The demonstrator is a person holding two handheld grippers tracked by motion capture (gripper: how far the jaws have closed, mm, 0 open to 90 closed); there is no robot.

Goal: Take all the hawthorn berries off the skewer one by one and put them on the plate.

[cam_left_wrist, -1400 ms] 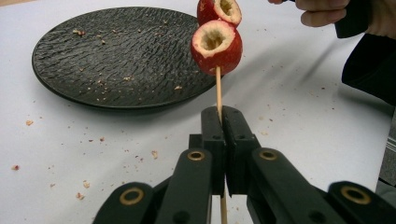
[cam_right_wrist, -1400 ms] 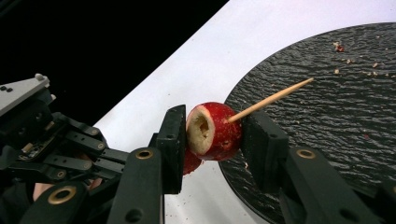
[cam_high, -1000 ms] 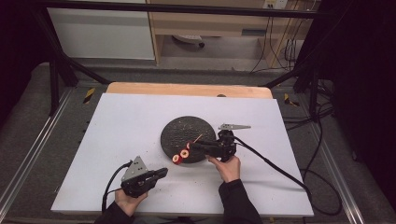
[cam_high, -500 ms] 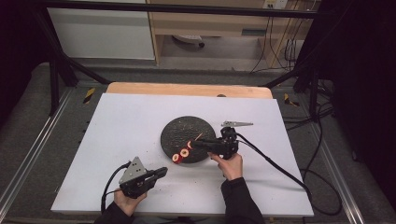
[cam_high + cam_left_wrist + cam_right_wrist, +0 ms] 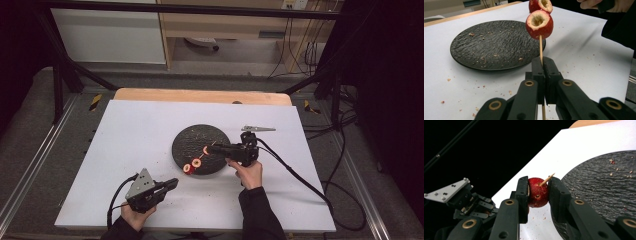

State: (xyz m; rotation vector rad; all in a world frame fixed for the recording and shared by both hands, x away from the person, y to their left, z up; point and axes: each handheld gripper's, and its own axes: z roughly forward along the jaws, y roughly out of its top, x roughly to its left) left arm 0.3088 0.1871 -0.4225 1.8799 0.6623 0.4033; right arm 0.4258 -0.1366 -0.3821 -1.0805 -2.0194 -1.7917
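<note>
Skewer [image 5: 540, 47] pinched low down between shut jaws of left gripper [image 5: 170, 183], long axis running up and away toward the black plate [image 5: 187, 142] and the right hand. Two cored red fruits already threaded on it, nearer one [image 5: 539, 24] with hollow facing the left gripper view, second [image 5: 541, 5] just beyond, touching or nearly so. Right gripper [image 5: 538, 192] clamped on a third red fruit [image 5: 538, 192], jaws having just been closing with the fruit between them; pointed tip of the skewer [image 5: 547, 179] poking out of its upper side, so apparently pierced through already, though depth hard to judge from this angle. In the high view, right gripper [image 5: 212, 148] over the plate's right edge, fruits lined up at the plate's lower rim. Third fruit well apart from the other two along the stick. Judgement: next move likely sliding it down the axis toward the left gripper; right hand nearer, left as anchor. Crumbs [image 5: 479, 37] scattered on plate and white table [image 5: 125, 125].
</note>
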